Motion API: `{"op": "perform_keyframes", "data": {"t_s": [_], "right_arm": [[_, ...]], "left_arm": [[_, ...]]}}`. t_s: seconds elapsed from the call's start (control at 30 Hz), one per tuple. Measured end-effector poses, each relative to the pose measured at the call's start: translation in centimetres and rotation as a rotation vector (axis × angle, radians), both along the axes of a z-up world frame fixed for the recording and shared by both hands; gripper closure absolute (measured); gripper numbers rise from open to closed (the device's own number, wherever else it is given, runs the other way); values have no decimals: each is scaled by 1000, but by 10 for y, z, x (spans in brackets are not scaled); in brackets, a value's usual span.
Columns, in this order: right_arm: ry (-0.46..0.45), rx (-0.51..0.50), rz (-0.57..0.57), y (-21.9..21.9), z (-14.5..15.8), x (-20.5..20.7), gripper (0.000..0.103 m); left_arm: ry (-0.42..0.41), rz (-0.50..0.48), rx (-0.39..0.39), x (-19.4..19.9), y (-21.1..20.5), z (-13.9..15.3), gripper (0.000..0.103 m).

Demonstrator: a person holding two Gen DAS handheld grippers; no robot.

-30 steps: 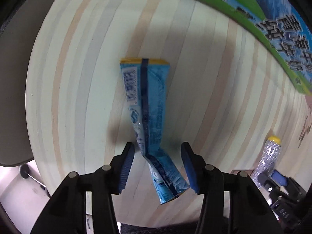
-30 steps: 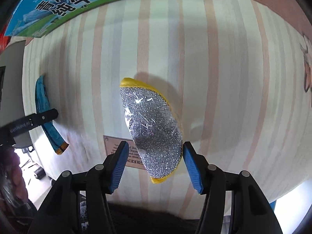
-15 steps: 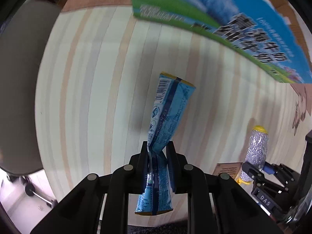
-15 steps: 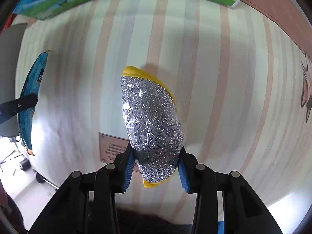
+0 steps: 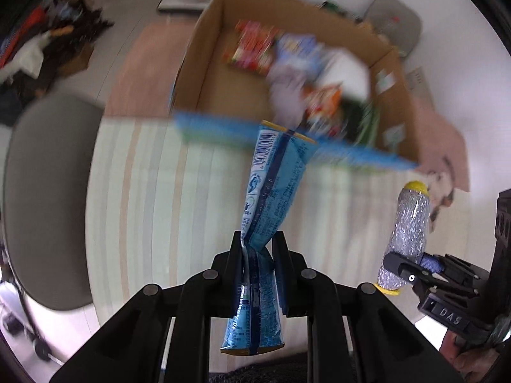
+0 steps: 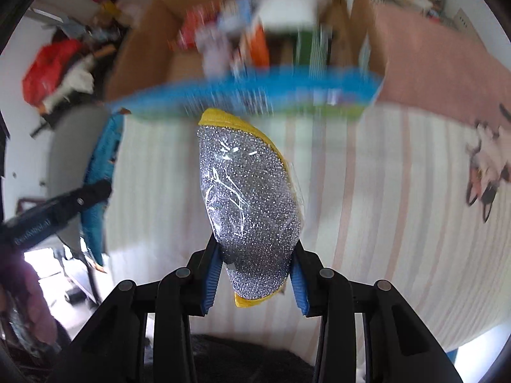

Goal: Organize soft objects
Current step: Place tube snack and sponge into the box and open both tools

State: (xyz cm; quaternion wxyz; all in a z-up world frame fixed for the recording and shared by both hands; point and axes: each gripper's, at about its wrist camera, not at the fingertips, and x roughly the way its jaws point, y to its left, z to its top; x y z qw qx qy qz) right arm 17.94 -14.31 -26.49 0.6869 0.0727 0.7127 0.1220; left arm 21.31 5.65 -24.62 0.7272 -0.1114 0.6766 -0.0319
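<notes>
My left gripper (image 5: 258, 255) is shut on a blue snack packet (image 5: 274, 188) and holds it lifted above the striped table (image 5: 153, 198). My right gripper (image 6: 254, 265) is shut on a silver glitter sponge with yellow edges (image 6: 249, 198), also lifted. The sponge also shows at the right of the left wrist view (image 5: 408, 226), and the blue packet at the left of the right wrist view (image 6: 99, 185). An open cardboard box (image 5: 220, 73) holding several soft packets stands beyond the table's far edge; it also shows in the right wrist view (image 6: 143, 41).
A grey chair seat (image 5: 48, 198) lies left of the table. A pink cloth with a cartoon dog (image 6: 485, 172) covers the right side. Clutter lies on the floor at far left (image 5: 38, 41). The box's blue printed flap (image 6: 255, 92) faces the table.
Both grippers have risen from the table with their objects and tilted up, so the cardboard box's inside has come into view. One second ago both were open around the objects.
</notes>
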Motion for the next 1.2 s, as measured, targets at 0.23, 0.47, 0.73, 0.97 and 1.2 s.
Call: {"op": "perform_keyframes", "data": {"t_s": [0.23,0.47,0.73,0.97,1.2], "right_arm": [[-152,-37,-75,-27,71,89,62],[-133,-184,-117,-34,45,197,62],[-43,-342,-115,-29,-35,260,61],[-12,-286,-131,-24,-60,267,22],[-29,-273,-113,-17,-46,260,9]], "left_arm": [[-98,-27,27,98,-2,38,88],[-14,-18,80,170,7,-10,88],[132,-33,120,197,11,-81,84],[126,-46,148,204,5,-83,47],[72,-33,152,207,8,-62,6]]}}
